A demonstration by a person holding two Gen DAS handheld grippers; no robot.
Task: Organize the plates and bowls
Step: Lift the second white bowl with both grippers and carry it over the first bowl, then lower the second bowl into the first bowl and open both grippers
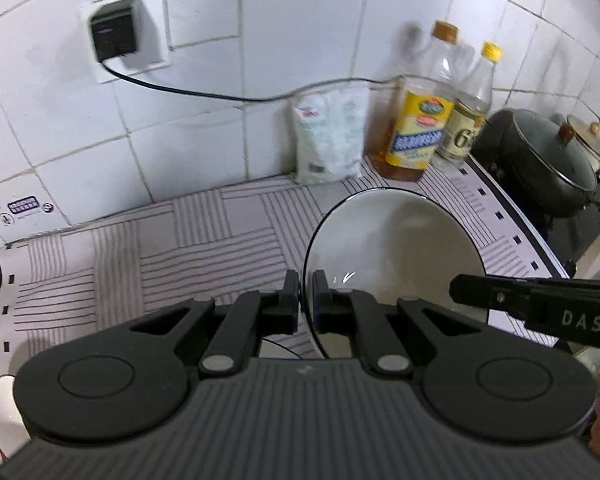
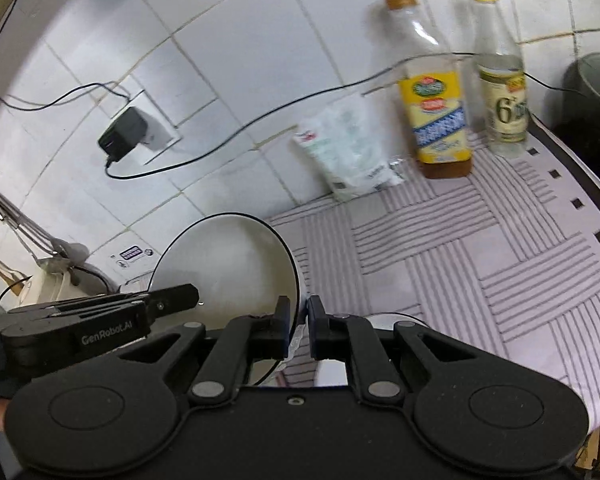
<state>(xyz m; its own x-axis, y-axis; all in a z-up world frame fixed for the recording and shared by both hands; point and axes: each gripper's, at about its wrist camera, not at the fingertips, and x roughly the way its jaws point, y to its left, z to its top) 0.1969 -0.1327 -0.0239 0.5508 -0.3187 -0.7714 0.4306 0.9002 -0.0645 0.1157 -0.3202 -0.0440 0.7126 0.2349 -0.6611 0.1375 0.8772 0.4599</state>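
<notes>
Left wrist view: the bowl [image 1: 396, 252] is pinched by its rim at 9 o'clock in the left gripper [image 1: 306, 288], and at 3 o'clock by the right gripper [image 2: 299, 312] (both nearly closed). Beyond, at 1 o'clock, the oil bottle [image 1: 420, 120] could be struck if the bowl is swung wide.

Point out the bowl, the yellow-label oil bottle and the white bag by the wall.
bowl [image 1: 396, 248]: left wrist view, on its pale inside.
oil bottle [image 1: 418, 132]: left wrist view, on its yellow label.
white bag [image 2: 350, 148]: right wrist view, on the middle of its front.
</notes>
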